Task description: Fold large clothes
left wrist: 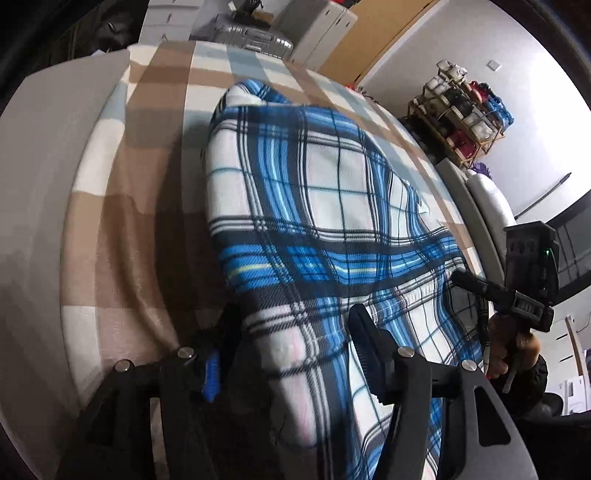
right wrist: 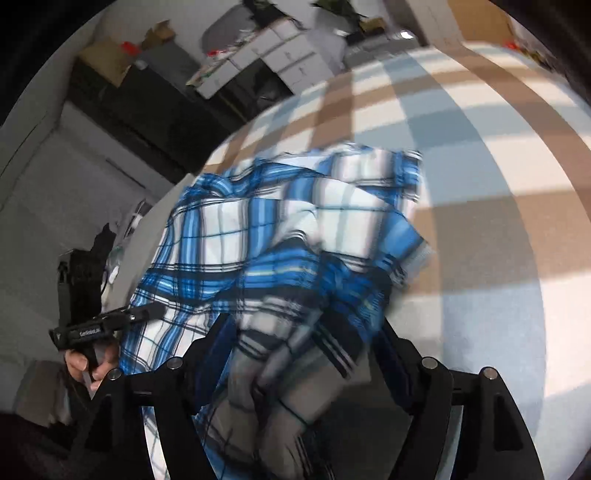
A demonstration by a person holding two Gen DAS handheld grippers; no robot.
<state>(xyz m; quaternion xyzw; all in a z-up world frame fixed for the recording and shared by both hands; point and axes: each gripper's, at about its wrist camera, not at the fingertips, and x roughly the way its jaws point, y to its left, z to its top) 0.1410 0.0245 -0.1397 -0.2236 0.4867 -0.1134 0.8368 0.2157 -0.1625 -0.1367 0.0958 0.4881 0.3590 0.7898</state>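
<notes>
on the checked bed (left wrist: 110,206), both grippers' jaws stand open astride the plaid garment (left wrist: 314,206), gripping nothing

The plaid garment (left wrist: 325,206) is seen as soft, matt woven cloth. The checked bed cover (left wrist: 122,229) is shown as matt, slightly napped fabric. The left claw (left wrist: 291,354) is made of matt black plastic, set with shiny metal pins. A ribbed, glossy metallic suitcase (left wrist: 251,37) is seen behind.

- A bed (left wrist: 122,229) with a beige, white and pale-blue checked cover.
- Beyond the bed: a silver suitcase (left wrist: 251,37) and white drawers (right wrist: 280,55).
- Beside the bed: a gold shoe rack (left wrist: 461,118) against a white wall (left wrist: 480,33).
</notes>
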